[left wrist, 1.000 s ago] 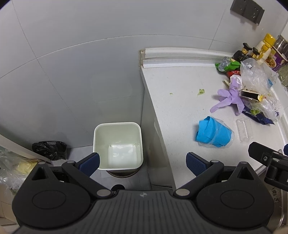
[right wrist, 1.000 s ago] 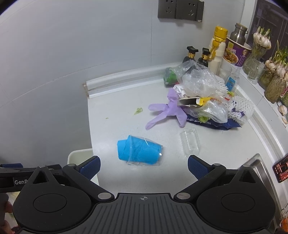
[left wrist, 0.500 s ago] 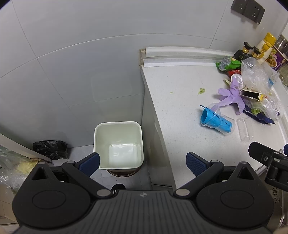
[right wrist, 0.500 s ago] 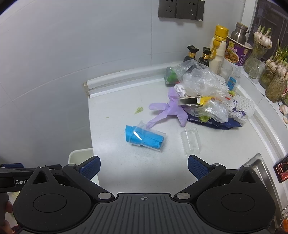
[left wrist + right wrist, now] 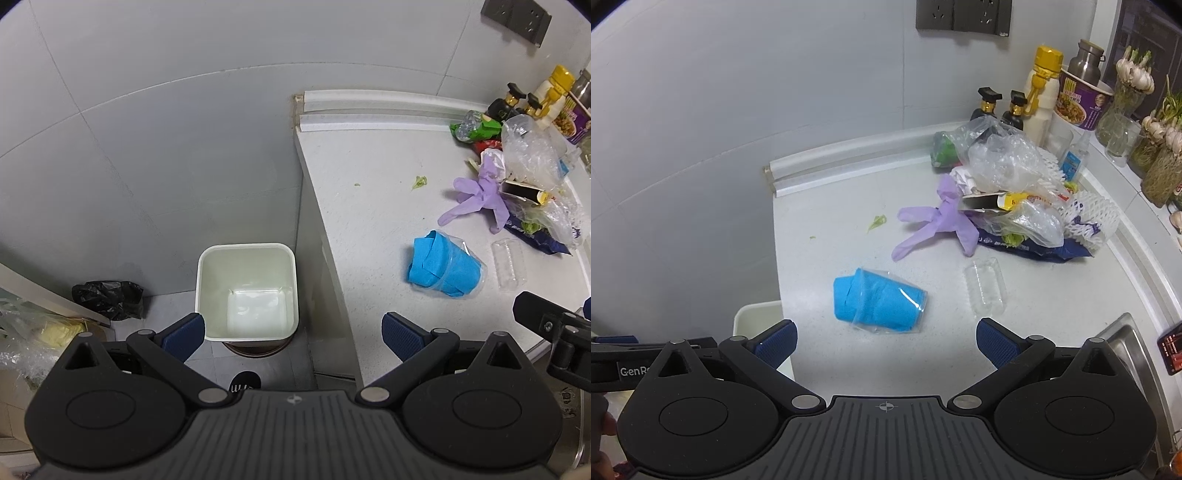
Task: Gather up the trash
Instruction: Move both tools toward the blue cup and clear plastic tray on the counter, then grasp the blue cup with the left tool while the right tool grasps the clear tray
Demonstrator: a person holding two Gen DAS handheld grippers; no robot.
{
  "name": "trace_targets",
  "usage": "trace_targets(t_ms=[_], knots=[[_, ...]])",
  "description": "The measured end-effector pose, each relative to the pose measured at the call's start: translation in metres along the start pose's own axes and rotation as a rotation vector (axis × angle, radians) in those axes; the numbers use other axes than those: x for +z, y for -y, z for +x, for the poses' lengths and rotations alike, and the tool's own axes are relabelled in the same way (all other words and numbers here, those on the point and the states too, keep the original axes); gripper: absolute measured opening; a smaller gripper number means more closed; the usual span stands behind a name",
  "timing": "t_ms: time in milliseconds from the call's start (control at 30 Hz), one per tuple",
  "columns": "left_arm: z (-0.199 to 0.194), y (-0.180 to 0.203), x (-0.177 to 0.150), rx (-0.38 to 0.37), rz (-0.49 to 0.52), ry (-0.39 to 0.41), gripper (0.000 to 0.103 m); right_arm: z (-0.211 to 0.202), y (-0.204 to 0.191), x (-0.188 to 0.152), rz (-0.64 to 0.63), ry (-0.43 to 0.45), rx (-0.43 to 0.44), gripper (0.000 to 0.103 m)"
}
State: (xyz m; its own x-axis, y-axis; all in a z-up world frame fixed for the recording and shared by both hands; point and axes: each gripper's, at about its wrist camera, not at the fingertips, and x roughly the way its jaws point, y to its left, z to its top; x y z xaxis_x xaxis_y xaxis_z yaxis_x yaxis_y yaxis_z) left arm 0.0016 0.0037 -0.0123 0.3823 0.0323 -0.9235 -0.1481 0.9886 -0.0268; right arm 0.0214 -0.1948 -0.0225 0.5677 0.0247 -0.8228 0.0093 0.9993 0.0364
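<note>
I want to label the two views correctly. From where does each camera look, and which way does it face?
Left wrist: above the counter's end, facing down at the white bin; open left gripper shows.
Right wrist: above the counter, facing the trash pile; open right gripper shows.
Shared: blue cloth in clear cup, purple glove.

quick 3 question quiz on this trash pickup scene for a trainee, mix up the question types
1. True or false: the white bin on the floor already holds trash.
2. Multiple choice: the clear plastic cup stuffed with blue material is (A) upright, (B) lying on its side, (C) held in a gripper.
3. Fill in: the purple glove lies at the edge of the trash ____ on the countertop.

Key
1. False; only its bare inside shows.
2. B. The left gripper and right gripper are both open and hold nothing.
3. pile
</note>
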Motion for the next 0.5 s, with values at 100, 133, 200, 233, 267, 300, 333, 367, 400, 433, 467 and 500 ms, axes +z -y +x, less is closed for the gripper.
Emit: trace_targets(t_ms=[100, 133, 200, 233, 267, 300, 333, 367, 400, 433, 467, 500], knots=[[0.003, 0.002, 0.001, 0.010, -0.005, -0.012, 0.102, 0.005, 0.004, 0.001, -0.002, -0.010, 0.011, 0.103], [0.003, 0.003, 0.000, 0.014, -0.007, -0.014, 0.102, 0.007, 0.005, 0.001, -0.004, -0.014, 0.013, 0.103], [0.005, 0.003, 0.000, 0.022, -0.012, -0.018, 0.102, 0.010, 0.007, 0.002, -0.010, -0.019, 0.017, 0.103], [0.005, 0.003, -0.001, 0.026, -0.016, -0.021, 0.102, 0.011, 0.008, 0.002, -0.012, -0.019, 0.019, 0.103], [0.006, 0.002, -0.001, 0.030, -0.019, -0.022, 0.102, 0.012, 0.009, 0.002, -0.014, -0.019, 0.023, 0.103], [0.007, 0.002, -0.002, 0.035, -0.023, -0.024, 0.102, 0.013, 0.010, 0.002, -0.015, -0.018, 0.026, 0.103], [0.007, 0.003, -0.002, 0.039, -0.025, -0.027, 0.102, 0.014, 0.011, 0.002, -0.017, -0.018, 0.030, 0.103], [0.008, 0.002, -0.002, 0.041, -0.027, -0.029, 0.102, 0.015, 0.012, 0.002, -0.020, -0.020, 0.036, 0.103], [0.009, 0.003, -0.002, 0.044, -0.029, -0.031, 0.102, 0.016, 0.013, 0.002, -0.027, -0.019, 0.039, 0.103], [0.010, 0.003, -0.002, 0.045, -0.030, -0.032, 0.102, 0.017, 0.013, 0.001, -0.036, -0.012, 0.042, 0.103], [0.012, 0.002, -0.002, 0.046, -0.029, -0.032, 0.102, 0.019, 0.014, 0.001, -0.048, -0.002, 0.050, 0.103], [0.013, 0.003, -0.002, 0.046, -0.026, -0.029, 0.102, 0.020, 0.016, -0.001, -0.058, 0.014, 0.062, 0.103]])
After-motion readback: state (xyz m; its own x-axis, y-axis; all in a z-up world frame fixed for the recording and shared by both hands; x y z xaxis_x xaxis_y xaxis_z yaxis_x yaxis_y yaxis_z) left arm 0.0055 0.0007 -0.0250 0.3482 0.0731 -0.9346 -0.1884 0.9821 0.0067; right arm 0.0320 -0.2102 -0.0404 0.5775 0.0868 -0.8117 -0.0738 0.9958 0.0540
